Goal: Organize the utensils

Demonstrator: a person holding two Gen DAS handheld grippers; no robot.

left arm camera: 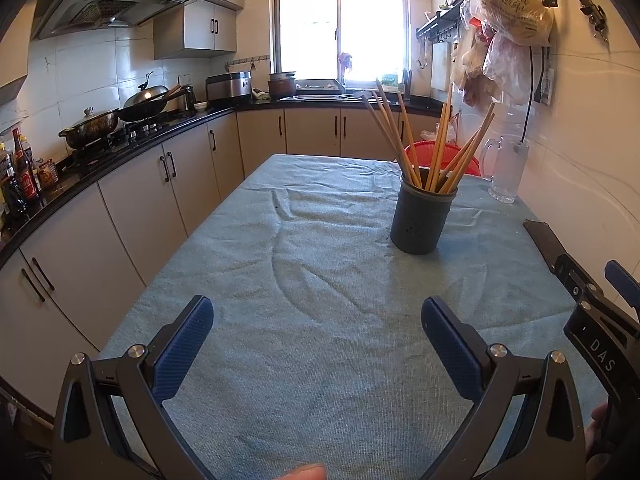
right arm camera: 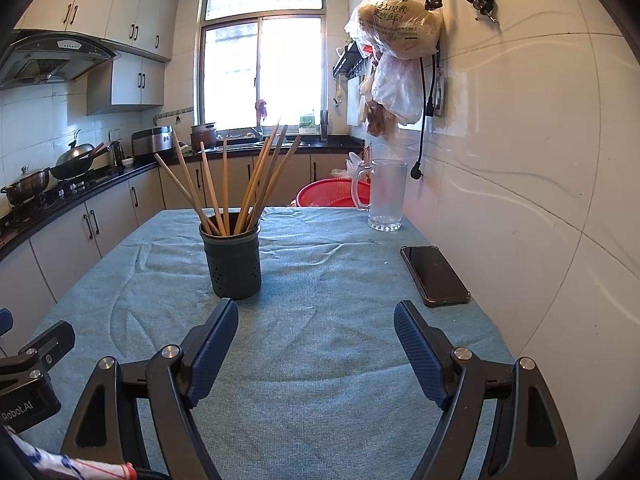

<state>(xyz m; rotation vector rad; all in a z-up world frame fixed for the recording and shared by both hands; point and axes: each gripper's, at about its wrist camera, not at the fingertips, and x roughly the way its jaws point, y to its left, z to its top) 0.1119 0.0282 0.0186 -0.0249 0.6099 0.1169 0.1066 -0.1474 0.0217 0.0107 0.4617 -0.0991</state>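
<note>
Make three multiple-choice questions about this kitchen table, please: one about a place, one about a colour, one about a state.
1. Where does the phone lie?
A. inside the dark holder
B. on the cloth, near the tiled wall
C. on the kitchen counter

2. What colour is the cloth on the table?
A. red
B. white
C. blue-green

3. How do the chopsticks stand?
A. upright and fanned out in the dark holder
B. flat on the cloth
C. clamped in the right gripper

Answers:
1 B: the phone rests flat on the cloth at the wall side, apart from the holder.
2 C: the whole cover looks blue-green in both views.
3 A: their lower ends sit in the holder, and both the right gripper and the left gripper are open with nothing between the pads.
</note>
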